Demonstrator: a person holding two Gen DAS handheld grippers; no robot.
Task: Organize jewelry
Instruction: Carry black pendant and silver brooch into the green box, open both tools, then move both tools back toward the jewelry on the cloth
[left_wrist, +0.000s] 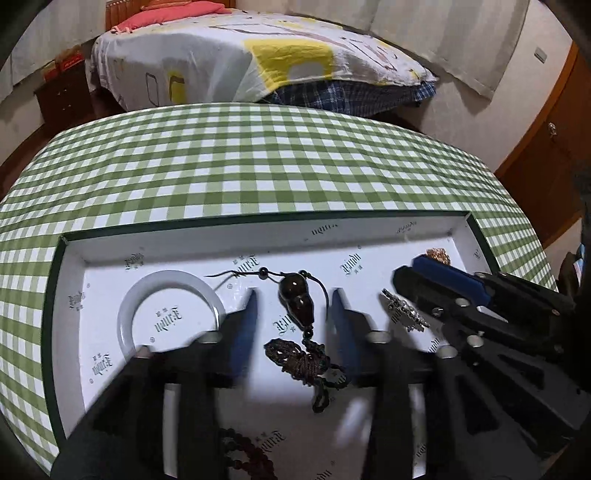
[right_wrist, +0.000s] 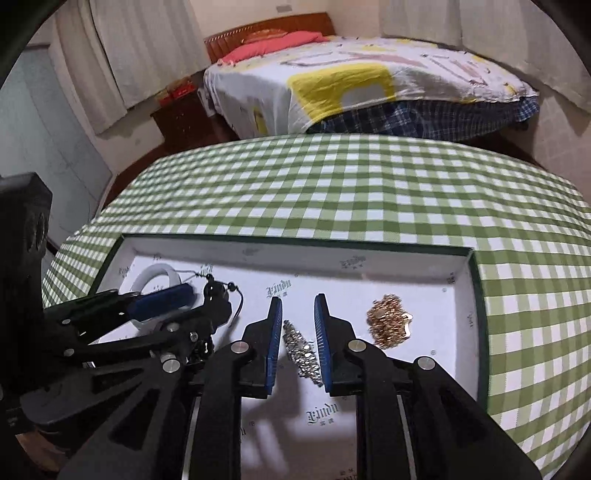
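A shallow white-lined box (left_wrist: 258, 243) with dark green walls lies on the checked table and holds the jewelry. My left gripper (left_wrist: 295, 299) is open, its blue pads on either side of a dark brown pendant (left_wrist: 295, 299) with a knotted cord tassel (left_wrist: 303, 358). A white bangle (left_wrist: 129, 299) lies to its left; dark beads (left_wrist: 243, 454) show at the bottom. My right gripper (right_wrist: 298, 306) is open around a silver rhinestone piece (right_wrist: 301, 350), which also shows in the left wrist view (left_wrist: 404, 310). A gold chain pile (right_wrist: 388, 321) lies right of it.
The green-and-white checked tablecloth (left_wrist: 258, 162) covers a table beyond the box. A bed (left_wrist: 240, 55) with a white and yellow cover stands behind, with a dark nightstand (left_wrist: 62, 96) to its left and a wooden wardrobe (left_wrist: 546, 140) at right.
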